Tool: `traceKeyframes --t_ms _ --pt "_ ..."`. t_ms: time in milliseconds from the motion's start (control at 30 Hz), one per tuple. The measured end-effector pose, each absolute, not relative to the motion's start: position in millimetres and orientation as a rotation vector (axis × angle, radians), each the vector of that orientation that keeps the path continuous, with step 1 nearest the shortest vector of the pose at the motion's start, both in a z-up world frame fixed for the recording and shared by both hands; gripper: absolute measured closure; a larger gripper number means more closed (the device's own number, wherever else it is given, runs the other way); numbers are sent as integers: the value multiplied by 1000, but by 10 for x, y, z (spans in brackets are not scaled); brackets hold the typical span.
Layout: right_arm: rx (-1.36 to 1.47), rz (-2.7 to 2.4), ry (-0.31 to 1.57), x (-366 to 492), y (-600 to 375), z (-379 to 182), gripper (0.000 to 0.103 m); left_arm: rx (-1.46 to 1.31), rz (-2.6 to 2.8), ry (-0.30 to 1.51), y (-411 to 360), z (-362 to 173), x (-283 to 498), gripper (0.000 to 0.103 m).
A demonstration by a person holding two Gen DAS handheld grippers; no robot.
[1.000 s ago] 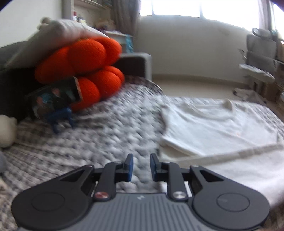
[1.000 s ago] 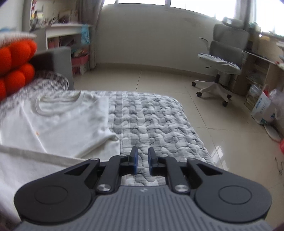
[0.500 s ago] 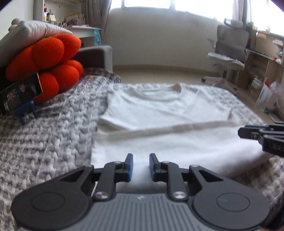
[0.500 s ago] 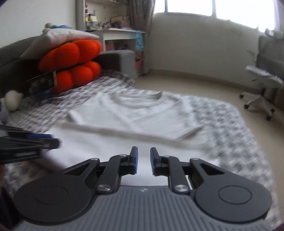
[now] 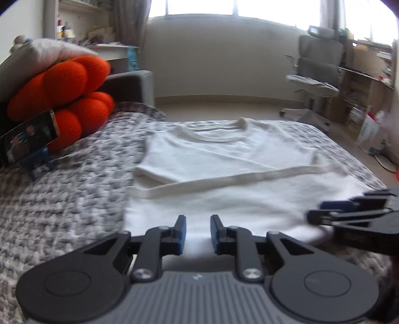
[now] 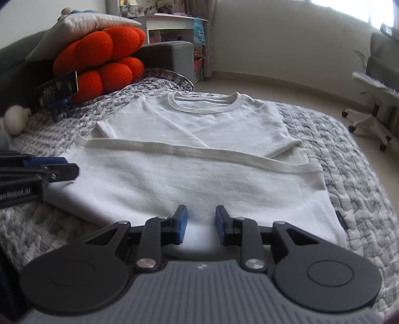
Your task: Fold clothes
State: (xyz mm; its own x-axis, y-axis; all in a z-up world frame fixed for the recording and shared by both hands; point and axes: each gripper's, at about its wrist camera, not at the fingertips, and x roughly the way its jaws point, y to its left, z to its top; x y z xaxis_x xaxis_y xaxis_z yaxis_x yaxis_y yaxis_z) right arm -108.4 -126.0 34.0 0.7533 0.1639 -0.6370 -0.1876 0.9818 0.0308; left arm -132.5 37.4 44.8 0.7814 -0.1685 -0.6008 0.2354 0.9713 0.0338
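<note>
From my feed I see a bright room: daylight floods through a wide window [image 5: 239, 10] above a pale low wall [image 5: 214, 59]. The floor [image 6: 294, 89] is glossy cream tile. 1 grey office chair [image 5: 316, 74] on castors stands beside a cluttered wooden desk [image 5: 361, 82] on the right. On the left, a white shelf unit [image 6: 172, 27] sits behind a dark grey sofa arm [image 6: 172, 57], beside a curtain [image 5: 129, 27].
</note>
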Motion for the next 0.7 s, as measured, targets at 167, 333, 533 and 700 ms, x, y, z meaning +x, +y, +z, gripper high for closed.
traceKeyframes --t_ms 167,333,533,700 --pt "-40 200 687 -1080 -1288 314 74 132 -201 668 284 289 -1269 81" --pt "-16 205 679 -1083 -1314 351 74 135 -201 661 290 348 -1304 81" --pt "-21 243 681 -1120 -1285 356 71 120 -208 661 316 337 -1343 80" --pt "-73 240 688 -1113 -1262 321 71 104 -213 664 386 326 -1339 77"
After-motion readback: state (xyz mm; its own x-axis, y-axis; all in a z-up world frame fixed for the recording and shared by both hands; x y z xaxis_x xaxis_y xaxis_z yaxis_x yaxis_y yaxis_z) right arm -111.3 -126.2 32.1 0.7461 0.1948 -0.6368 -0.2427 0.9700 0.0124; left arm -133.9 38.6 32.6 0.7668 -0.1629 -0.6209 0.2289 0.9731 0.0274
